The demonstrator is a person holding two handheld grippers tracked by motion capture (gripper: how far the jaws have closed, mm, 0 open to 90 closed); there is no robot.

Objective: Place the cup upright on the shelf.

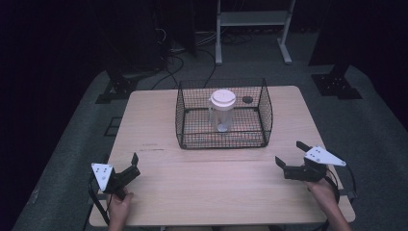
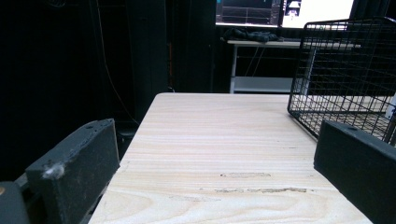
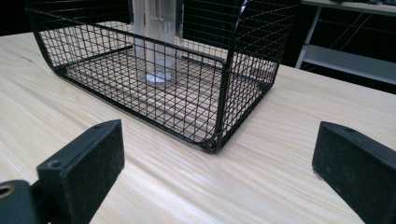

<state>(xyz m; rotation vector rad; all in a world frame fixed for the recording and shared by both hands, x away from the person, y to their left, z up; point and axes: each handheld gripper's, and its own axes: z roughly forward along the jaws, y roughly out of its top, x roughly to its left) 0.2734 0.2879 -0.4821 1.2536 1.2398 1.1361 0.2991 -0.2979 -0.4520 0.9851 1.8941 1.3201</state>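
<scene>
A black wire basket [image 1: 223, 142] stands on the far middle of the pale wooden table [image 1: 202, 178]. Inside it a clear plastic jar [image 1: 222, 115] with a white lid stands upright. My left gripper [image 1: 120, 160] is near the table's front left corner, open and holding nothing. My right gripper [image 1: 289, 153] is near the right edge, open and pointed at the basket. In the right gripper view its jaws [image 3: 217, 140] stand wide apart before the basket's near corner [image 3: 219, 116], with the jar [image 3: 156, 46] behind the mesh. The left gripper [image 2: 215, 140] faces bare tabletop, the basket [image 2: 345, 70] to its right.
A small black round thing [image 1: 247, 99] lies on the table just behind the basket. Beyond the table stand a white frame [image 1: 252, 19], floor cables [image 1: 178, 62] and black stand bases [image 1: 334, 84]. Lit monitors [image 2: 285, 11] sit on a far desk.
</scene>
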